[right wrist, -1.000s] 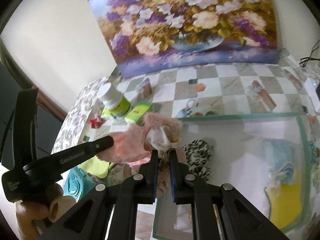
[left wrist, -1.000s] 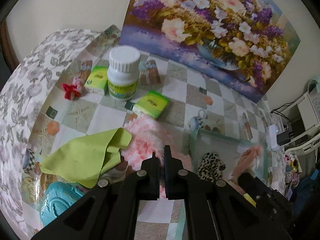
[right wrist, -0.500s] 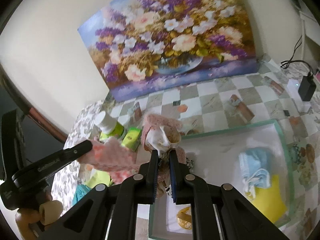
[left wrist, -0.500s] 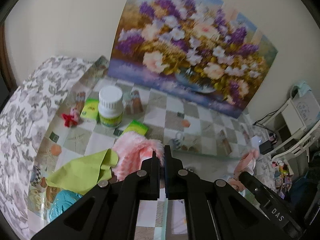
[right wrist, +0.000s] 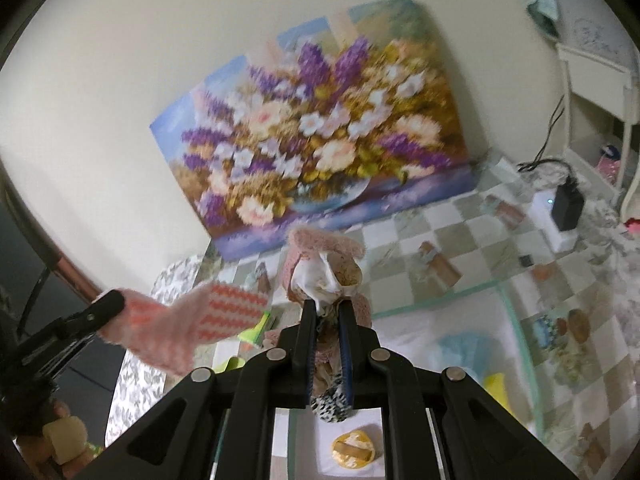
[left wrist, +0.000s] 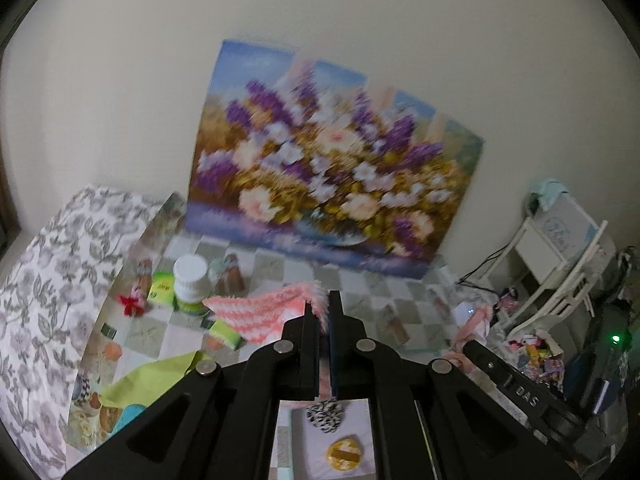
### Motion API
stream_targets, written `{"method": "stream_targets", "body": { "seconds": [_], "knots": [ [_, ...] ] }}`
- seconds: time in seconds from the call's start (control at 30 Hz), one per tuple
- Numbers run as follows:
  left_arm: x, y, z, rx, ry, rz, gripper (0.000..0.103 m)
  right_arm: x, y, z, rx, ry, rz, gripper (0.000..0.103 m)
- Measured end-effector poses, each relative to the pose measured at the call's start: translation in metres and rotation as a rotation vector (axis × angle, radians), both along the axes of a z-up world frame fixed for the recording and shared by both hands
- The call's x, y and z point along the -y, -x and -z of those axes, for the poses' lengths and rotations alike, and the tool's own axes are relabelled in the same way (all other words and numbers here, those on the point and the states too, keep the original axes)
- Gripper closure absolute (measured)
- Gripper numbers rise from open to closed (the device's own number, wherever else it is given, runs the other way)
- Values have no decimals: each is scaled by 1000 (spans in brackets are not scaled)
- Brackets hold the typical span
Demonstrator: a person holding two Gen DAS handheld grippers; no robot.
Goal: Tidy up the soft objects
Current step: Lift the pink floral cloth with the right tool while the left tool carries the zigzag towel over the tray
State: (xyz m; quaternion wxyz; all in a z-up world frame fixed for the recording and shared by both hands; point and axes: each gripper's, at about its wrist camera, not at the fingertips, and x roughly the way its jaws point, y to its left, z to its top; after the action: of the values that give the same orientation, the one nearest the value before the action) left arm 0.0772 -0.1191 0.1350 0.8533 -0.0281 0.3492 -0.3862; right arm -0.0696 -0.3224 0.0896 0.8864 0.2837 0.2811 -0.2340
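My left gripper (left wrist: 323, 312) is shut on a fluffy pink-and-white striped knit piece (left wrist: 260, 312), which hangs out to the left above the table. My right gripper (right wrist: 326, 312) is shut on a pink fuzzy item with a white lining (right wrist: 324, 256), held upright over the tray. The right wrist view shows the left gripper (right wrist: 116, 304) at far left with the striped piece (right wrist: 188, 324). I cannot tell whether the two pink pieces are joined. Below lies a glass-rimmed tray (right wrist: 440, 300) holding a leopard scrunchie (right wrist: 332, 400), a yellow round item (right wrist: 354, 450), a blue soft item (right wrist: 464, 348) and a yellow cloth (right wrist: 496, 392).
On the checked tablecloth at left lie a green cloth (left wrist: 148, 380), a white-capped bottle (left wrist: 191, 284), two green boxes (left wrist: 162, 288) (left wrist: 226, 334) and a small red trinket (left wrist: 130, 304). A flower painting (left wrist: 320, 184) leans on the wall behind. A black charger (right wrist: 566, 204) sits at right.
Both grippers have risen well above the table with their pink pieces still held. The striped piece has lifted off the green cloth, and the tray now lies under the fingers.
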Motion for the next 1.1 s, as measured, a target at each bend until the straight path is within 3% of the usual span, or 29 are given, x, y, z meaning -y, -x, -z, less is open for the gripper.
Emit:
{"method": "stream_targets", "body": {
  "seconds": [0.27, 0.6, 0.83, 1.1],
  "knots": [
    [23, 40, -19, 66, 21, 106, 100, 25, 37, -19, 14, 42, 119, 92],
    [80, 98, -5, 114, -86, 262, 100, 61, 79, -14, -18, 35, 259, 92],
    [108, 112, 22, 103, -167, 312, 100, 73, 91, -3, -80, 45, 321, 92],
    [125, 93, 81, -16, -306, 265, 100, 79, 71, 31, -159, -25, 262, 92]
  ]
}}
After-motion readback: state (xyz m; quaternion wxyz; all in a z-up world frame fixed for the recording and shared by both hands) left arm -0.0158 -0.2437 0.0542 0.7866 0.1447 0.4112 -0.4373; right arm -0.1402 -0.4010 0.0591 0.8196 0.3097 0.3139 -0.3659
